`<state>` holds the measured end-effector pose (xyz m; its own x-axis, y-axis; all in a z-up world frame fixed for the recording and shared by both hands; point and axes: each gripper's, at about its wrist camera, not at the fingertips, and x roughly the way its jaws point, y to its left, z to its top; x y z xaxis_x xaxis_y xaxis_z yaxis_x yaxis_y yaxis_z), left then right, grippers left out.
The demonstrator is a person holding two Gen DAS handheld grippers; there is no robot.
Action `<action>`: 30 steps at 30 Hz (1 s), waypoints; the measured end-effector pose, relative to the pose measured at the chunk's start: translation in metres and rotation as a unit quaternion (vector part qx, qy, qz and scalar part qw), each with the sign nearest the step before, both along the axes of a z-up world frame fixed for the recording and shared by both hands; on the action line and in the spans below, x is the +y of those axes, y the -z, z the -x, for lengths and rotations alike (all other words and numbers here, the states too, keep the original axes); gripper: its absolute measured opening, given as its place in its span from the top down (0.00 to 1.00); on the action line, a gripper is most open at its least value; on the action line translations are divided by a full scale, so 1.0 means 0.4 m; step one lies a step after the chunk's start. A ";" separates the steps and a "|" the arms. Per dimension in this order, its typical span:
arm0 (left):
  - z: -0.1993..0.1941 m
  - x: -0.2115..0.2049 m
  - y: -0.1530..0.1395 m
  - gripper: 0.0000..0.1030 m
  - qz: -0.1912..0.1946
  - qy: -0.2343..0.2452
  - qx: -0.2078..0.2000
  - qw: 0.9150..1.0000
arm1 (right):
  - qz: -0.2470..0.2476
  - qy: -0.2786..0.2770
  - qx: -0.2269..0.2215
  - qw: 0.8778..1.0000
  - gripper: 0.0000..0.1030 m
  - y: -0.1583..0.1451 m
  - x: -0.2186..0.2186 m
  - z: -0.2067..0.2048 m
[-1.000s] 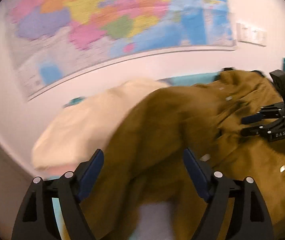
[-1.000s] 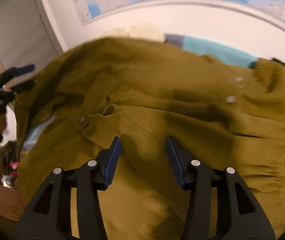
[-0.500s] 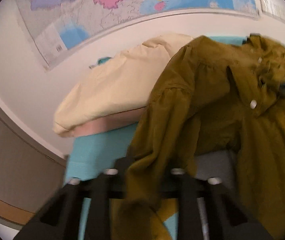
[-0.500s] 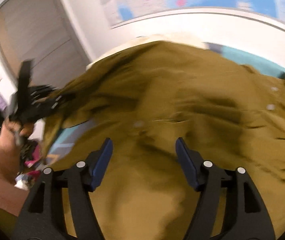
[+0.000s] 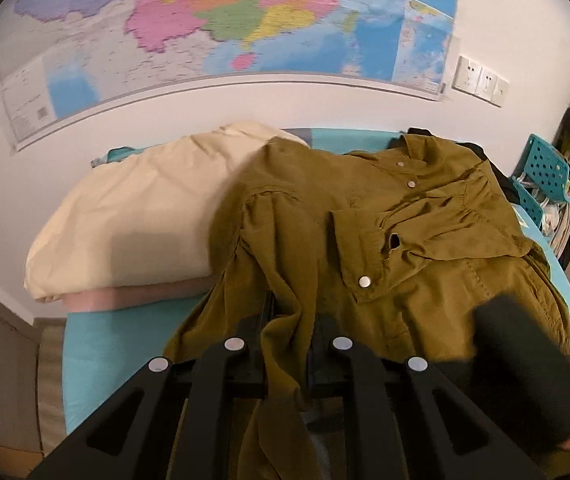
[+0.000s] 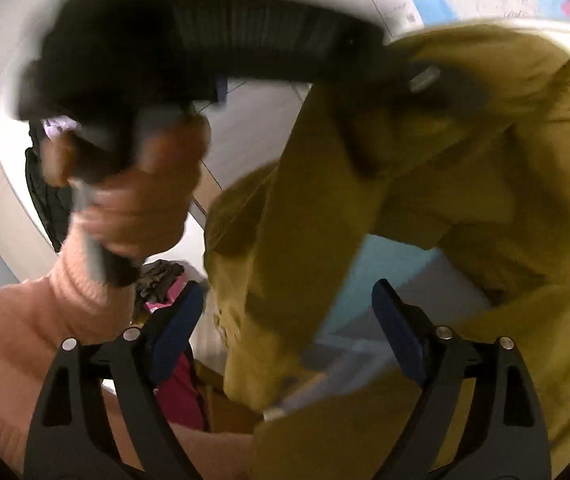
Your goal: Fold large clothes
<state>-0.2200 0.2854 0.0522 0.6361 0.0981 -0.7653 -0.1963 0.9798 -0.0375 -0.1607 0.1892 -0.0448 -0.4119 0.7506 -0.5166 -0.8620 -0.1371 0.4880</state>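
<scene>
An olive-brown button jacket lies spread on a bed with a teal sheet. My left gripper is at its near edge. The jaws are closing and pinch a fold of the jacket's sleeve, which hangs down between the fingers. In the right wrist view the jacket hangs lifted from the left gripper, which is blurred and held by a hand in a pink sleeve. My right gripper is opening wide. Hanging fabric passes between its blue pads without being pressed.
A cream pillow lies at the bed's far left against the wall with a large map. A teal perforated chair and dark clothes stand at the right. A blurred dark shape crosses the lower right.
The left gripper went from wide open to shut on the jacket's sleeve and lifted it. The right gripper opened wider and swung left, bringing the left hand and hanging sleeve into view.
</scene>
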 end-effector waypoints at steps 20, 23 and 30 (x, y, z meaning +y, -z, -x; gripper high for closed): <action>-0.118 -0.131 -0.141 0.46 0.049 0.083 -0.149 0.984 | 0.013 0.242 -0.108 0.964 0.97 -0.377 -0.551 -0.421; -0.171 -0.141 -0.072 0.47 0.019 0.063 -0.115 0.991 | 0.043 0.290 -0.132 0.947 0.97 -0.377 -0.648 -0.509; -0.271 -0.172 0.100 0.45 -0.037 0.036 -0.033 0.998 | 0.139 0.341 -0.094 0.925 0.94 -0.186 -0.699 -0.666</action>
<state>-0.1118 0.2165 0.0122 0.6925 0.1046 -0.7138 -0.1240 0.9920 0.0251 0.1056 -0.0904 0.0295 0.2248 0.6304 -0.7430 -0.7757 0.5773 0.2551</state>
